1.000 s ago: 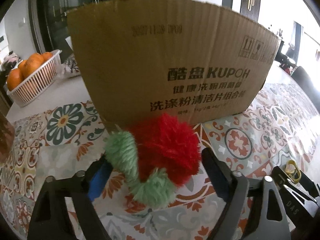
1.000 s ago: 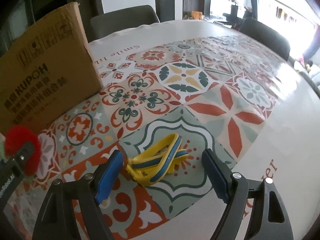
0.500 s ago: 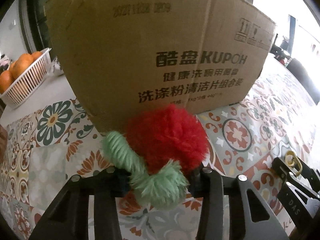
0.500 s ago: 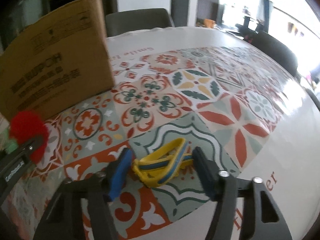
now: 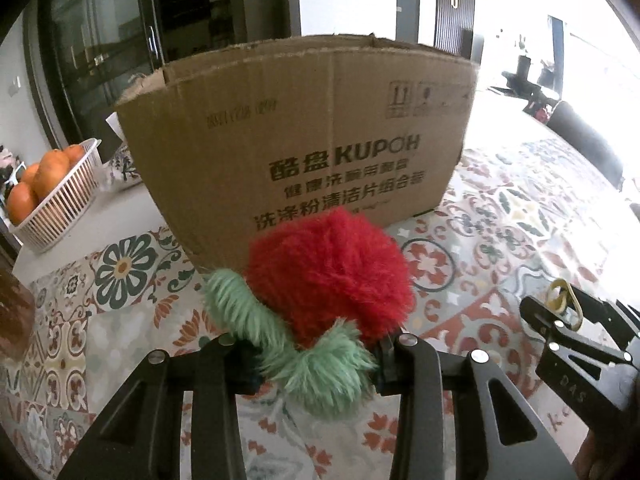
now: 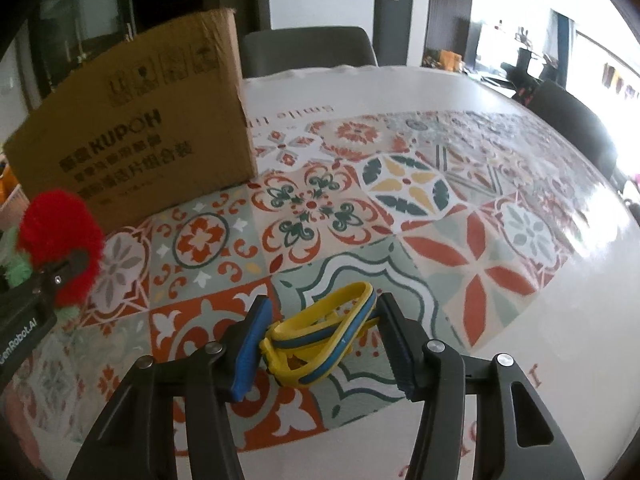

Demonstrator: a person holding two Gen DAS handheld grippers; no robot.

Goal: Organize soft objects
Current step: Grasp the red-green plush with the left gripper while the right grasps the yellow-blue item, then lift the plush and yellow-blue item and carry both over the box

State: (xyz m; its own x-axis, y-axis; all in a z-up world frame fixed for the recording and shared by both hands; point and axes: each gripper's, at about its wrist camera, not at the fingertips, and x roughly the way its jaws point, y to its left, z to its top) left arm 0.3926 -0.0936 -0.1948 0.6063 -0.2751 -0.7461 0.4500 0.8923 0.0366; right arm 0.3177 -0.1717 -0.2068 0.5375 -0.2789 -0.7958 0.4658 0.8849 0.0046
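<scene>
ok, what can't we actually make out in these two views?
- Inside of the brown cardboard box: both views see only its outer walls.
- Left tool pads: left wrist view, buried under the red-and-green fluffy plush toy.
- Yellow-and-blue rubber loop: left wrist view, mostly behind the right tool.

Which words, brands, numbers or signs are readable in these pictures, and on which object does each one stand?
"KUPOH": cardboard box, beside Chinese characters.
Three lines of Chinese print below it: too blurred to quote reliably.
Stamped number, box upper left: blurred.
Handling symbols, box upper right: too small.
"DAS": right hand-held gripper body.
"enRobot.AI": left hand-held gripper body, first letter cut off.
"Smile": tablecloth, upside down.
</scene>
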